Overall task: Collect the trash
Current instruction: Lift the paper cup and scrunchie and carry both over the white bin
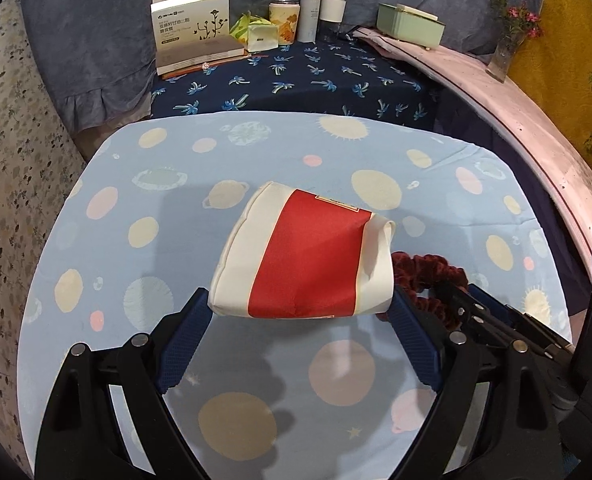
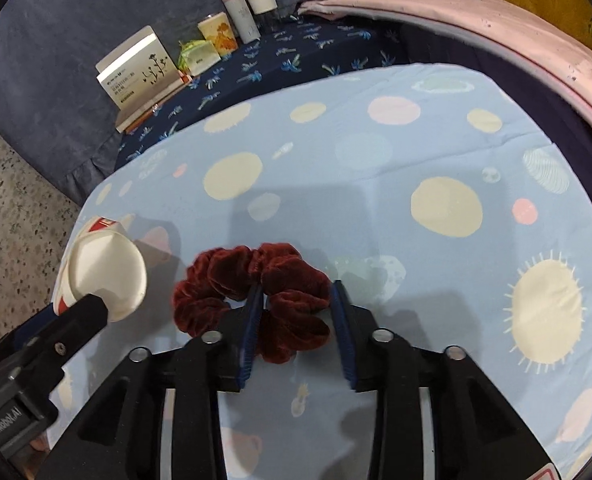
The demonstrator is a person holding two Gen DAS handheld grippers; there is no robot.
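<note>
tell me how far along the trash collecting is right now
Done: nothing visibly collected yet. In hand: the left gripper has its wide jaws around the red-and-white pouch, lying on its side. The right gripper sits narrowly open with the dark red scrunchie between its pads, apparently not clamped. Left: the scrunchie is outside the pouch, beside its mouth on the blue cloth.

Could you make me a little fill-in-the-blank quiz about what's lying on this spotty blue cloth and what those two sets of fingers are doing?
1. The pouch held between the left gripper's fingers is white with a wide ____ band.
2. The velvet scrunchie at the right gripper is dark ____.
3. The scrunchie lies beside the pouch's ____ end.
4. The glass vase on the pink ledge holds ____.

Missing words: red; red; open; flowers
</note>
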